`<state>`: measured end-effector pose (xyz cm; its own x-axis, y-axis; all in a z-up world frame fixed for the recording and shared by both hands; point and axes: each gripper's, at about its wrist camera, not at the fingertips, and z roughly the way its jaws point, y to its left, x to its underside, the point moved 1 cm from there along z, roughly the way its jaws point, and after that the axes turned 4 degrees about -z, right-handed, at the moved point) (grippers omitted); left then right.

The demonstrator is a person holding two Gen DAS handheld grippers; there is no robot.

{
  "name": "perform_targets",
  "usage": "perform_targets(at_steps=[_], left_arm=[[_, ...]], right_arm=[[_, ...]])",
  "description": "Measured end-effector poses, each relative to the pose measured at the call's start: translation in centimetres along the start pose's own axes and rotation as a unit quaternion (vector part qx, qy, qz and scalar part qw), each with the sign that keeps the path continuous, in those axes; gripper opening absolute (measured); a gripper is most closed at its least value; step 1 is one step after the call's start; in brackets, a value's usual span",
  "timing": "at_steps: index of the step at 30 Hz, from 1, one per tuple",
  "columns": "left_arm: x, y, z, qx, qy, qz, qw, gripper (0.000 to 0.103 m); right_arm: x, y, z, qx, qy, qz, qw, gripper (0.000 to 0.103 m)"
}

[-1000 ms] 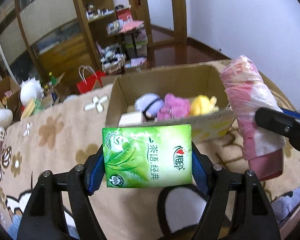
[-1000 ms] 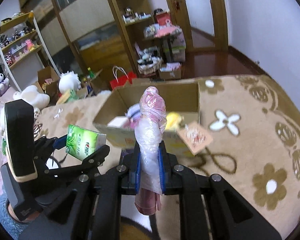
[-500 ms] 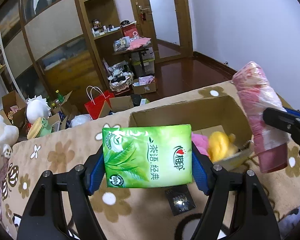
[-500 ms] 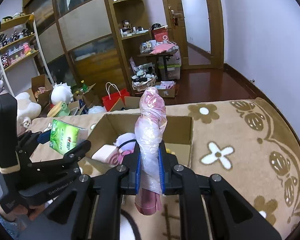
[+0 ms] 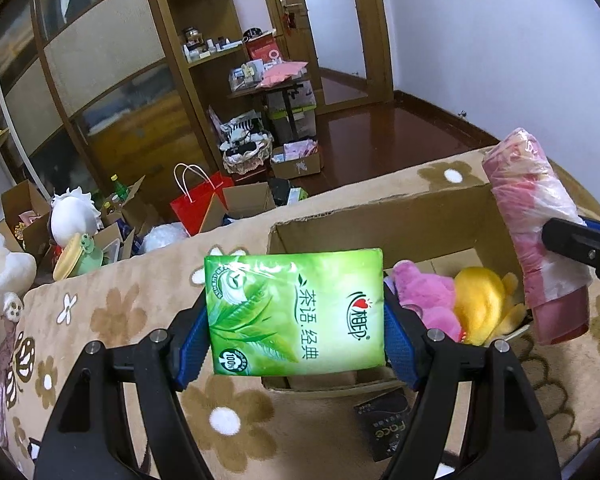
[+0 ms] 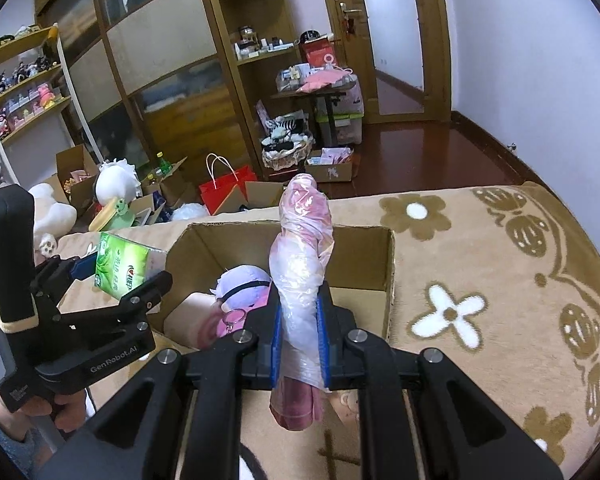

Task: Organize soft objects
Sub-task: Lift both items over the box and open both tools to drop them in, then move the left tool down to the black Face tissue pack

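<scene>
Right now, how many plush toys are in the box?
3: a purple one at the left, a pink one in the middle, a yellow one at the right. More may be hidden.

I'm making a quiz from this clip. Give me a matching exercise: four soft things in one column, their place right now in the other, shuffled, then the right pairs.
Things
1. green tissue pack
2. pink plastic-wrapped roll
3. yellow plush toy
4. white plush toy

Places
A. lying inside the cardboard box
B. clamped in the right gripper
C. on the floor among open cartons
D. clamped in the left gripper

Pairs: 1-D, 2-B, 3-A, 4-C
</scene>
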<state>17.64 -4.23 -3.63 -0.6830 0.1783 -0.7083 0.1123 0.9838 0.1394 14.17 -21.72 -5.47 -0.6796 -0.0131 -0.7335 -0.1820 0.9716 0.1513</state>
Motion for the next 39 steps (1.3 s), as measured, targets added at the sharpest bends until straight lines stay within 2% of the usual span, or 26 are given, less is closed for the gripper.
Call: perform_targets(at_steps=[9, 12, 18, 20, 22, 24, 26, 28, 30, 33, 39], left_arm=[[0.0, 1.0, 1.8, 0.010, 0.024, -0.022, 0.9994, 0.074], [0.1, 1.0, 2.0, 0.010, 0.032, -0.023, 0.9992, 0.081], [-0.2, 1.3, 1.9, 0.008, 0.024, -0.022, 0.9994, 0.086], [-0.1, 1.4, 1.6, 0.005, 0.020, -0.022, 0.9995, 0.088], [-0.1, 1.5, 1.3, 0.001, 0.017, -0.019, 0.9997, 0.089], [-0.1, 1.6, 1.0, -0.002, 0.014, -0.018, 0.9997, 0.090], [0.1, 1.4, 0.5, -0.005, 0.012, -0.018, 0.9998, 0.095], [0.2, 1.6, -0.1, 0.000, 0.007, -0.018, 0.9998, 0.096], [0.4, 1.6, -0.7, 0.010, 0.006, -0.013, 0.9998, 0.096], [0.8, 1.6, -1.7, 0.005, 0.000, -0.008, 1.0000, 0.096], [1.9, 1.2, -3.5, 0.009, 0.003, 0.000, 1.0000, 0.100]], right_arm=[[0.1, -1.4, 1.0, -0.019, 0.013, 0.022, 1.000, 0.020], [0.2, -1.7, 1.3, -0.016, 0.017, 0.029, 0.999, 0.020], [0.2, -1.5, 1.3, -0.014, 0.019, 0.024, 0.999, 0.022], [0.2, -1.3, 0.9, -0.015, 0.013, 0.024, 1.000, 0.027], [0.1, -1.2, 0.5, -0.015, 0.007, 0.025, 1.000, 0.037], [0.1, -1.1, 0.0, -0.013, 0.000, 0.026, 1.000, 0.041], [0.1, -1.1, -0.4, -0.012, -0.003, 0.027, 1.000, 0.047], [0.2, -1.1, -0.9, -0.010, -0.007, 0.029, 0.999, 0.061], [0.4, -1.0, -1.4, -0.005, -0.011, 0.031, 0.999, 0.071], [0.6, -0.8, -2.3, 0.004, -0.019, 0.034, 0.999, 0.092], [0.9, -0.2, -3.8, 0.003, -0.027, 0.027, 0.999, 0.102]])
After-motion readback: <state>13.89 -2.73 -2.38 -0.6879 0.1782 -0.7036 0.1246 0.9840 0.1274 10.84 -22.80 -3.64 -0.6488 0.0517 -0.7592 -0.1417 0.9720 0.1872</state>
